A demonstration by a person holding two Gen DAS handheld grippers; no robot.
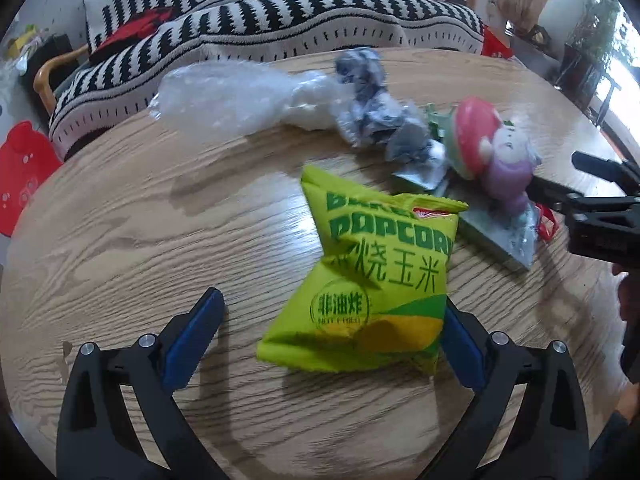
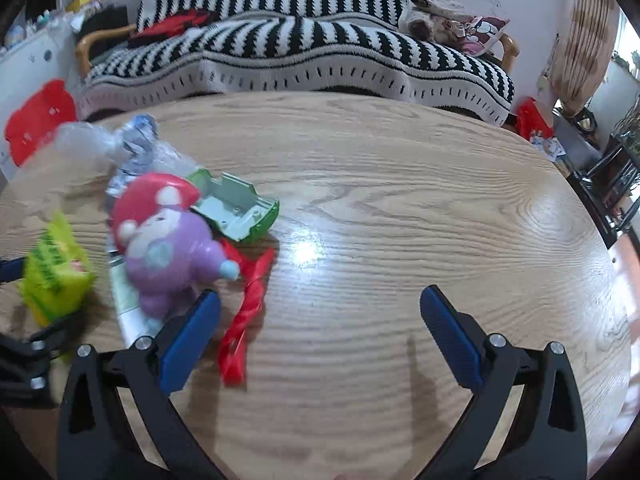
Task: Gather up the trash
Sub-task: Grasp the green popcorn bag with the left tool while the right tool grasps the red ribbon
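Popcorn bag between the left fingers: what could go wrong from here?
The left gripper is open around the puffy popcorn bag; only its right finger looks close, so closing may push the bag aside. The right gripper is open over bare table, and its left finger sits near the toy figure and might knock it.

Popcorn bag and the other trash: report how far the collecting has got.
Nothing looks collected: no bin shows. The left gripper is open around the green popcorn bag, not yet closed. The right gripper is open and empty. Left on the table: clear plastic bag, crumpled grey wrapper, red wrapper, toy figure.
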